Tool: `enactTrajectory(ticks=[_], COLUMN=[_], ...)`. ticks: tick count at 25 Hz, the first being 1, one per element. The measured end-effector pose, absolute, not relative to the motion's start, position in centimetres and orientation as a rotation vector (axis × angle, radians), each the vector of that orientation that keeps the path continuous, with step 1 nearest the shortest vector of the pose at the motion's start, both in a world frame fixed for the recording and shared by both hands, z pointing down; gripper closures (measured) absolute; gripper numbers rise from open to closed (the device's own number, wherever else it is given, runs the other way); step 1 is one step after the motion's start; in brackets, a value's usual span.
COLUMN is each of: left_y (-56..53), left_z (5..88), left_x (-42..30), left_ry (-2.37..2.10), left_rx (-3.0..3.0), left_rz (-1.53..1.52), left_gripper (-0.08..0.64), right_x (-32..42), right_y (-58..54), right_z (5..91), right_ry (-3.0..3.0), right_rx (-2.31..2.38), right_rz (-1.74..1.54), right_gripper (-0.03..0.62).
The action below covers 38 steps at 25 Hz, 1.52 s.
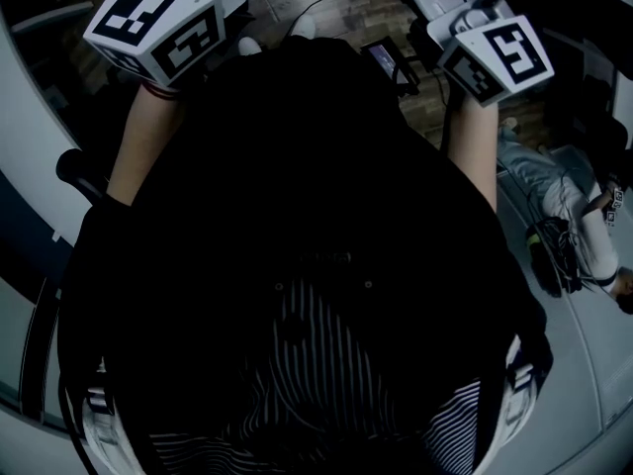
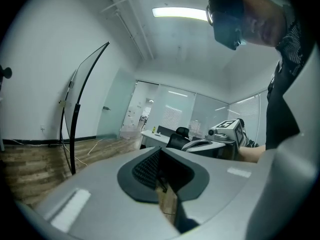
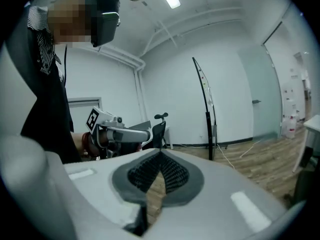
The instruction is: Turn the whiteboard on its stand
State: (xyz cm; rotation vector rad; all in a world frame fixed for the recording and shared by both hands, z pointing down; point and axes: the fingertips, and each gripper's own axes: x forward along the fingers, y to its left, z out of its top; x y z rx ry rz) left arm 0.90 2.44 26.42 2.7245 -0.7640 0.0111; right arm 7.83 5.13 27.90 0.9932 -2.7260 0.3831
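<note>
- One whiteboard (image 3: pixel 209 134) on its stand is seen edge-on across the wood floor (image 3: pixel 265 169), well apart from both grippers.
- One office chair (image 2: pixel 179 132) is seen further back, and a second person (image 1: pixel 569 201) is seen at the right of the head view.
- The left gripper (image 2: pixel 161 150) is held level, with jaws closed together on nothing.
- The right gripper (image 3: pixel 161 151) is tipped slightly down, with jaws closed and empty.
- Two grippers are counted, held up side by side ahead of the chest.
</note>
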Motion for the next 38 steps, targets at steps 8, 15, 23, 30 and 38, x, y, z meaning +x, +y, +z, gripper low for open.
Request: enactTrajectory(ticks=[8, 15, 23, 30, 38], left_y=[3.1, 3.7, 2.0, 1.9, 2.1], left_z=[27.3, 27.6, 27.3, 27.0, 27.0], left_x=[-0.1, 0.5, 0.5, 0.0, -1.4], left_ry=[-0.780, -0.766, -0.766, -0.801, -0.898], left_rx=[2.716, 2.706, 2.717, 2.716, 2.690], left_rz=[0.065, 0.111, 0.058, 0.026, 0.022], left_gripper=[0.558, 0.558, 0.558, 0.558, 0.558], right_x=[8.1, 5.4, 0.3, -0.2, -1.6], right_y=[5.1, 5.8, 4.4, 4.6, 5.3], right_z=[27.5, 25.7, 25.6, 25.7, 25.9], right_ry=[-2.830, -2.907, -2.956, -2.963, -2.975], right_rx=[0.979, 0.874, 0.730, 0.645, 0.534], right_rz=[0.500, 0.531, 0.513, 0.555, 0.556], right_gripper=[0.591, 0.591, 0.591, 0.591, 0.591])
